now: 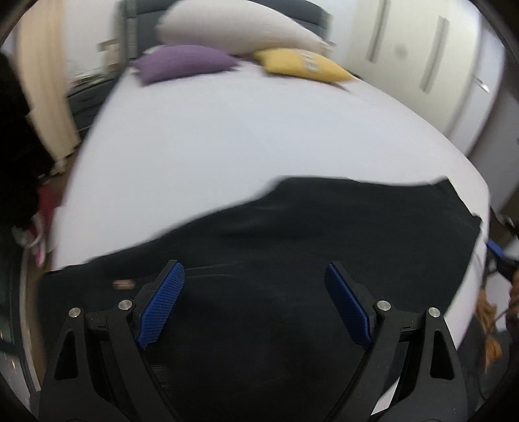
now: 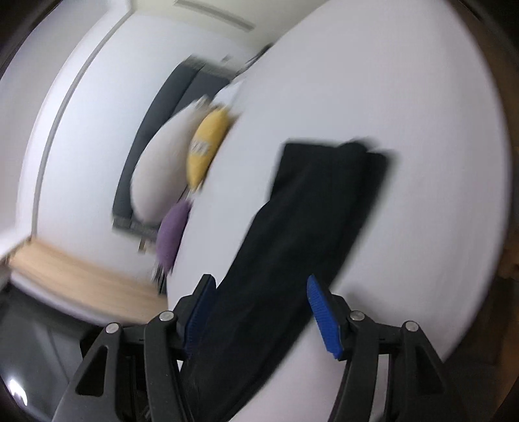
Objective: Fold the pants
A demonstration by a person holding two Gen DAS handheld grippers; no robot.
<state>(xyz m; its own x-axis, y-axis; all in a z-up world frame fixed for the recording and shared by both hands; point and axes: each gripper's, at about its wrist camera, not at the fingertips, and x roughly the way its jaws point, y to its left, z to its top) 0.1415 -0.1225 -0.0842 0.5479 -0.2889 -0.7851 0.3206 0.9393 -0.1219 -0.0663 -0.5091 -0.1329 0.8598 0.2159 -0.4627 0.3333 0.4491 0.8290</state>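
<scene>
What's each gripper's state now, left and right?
Left gripper: jaws open, empty, above the black pants.
Right gripper: jaws open, pants between them, not clamped.

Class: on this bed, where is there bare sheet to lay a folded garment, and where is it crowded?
Free: the white bed sheet between the black pants and the cushions. Crowded: the headboard end, with the purple cushion, yellow cushion and white pillow.

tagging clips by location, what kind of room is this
Most likely a bedroom. Black pants lie on a white bed, pillows lean on a dark headboard, and a white wardrobe stands beside it.
</scene>
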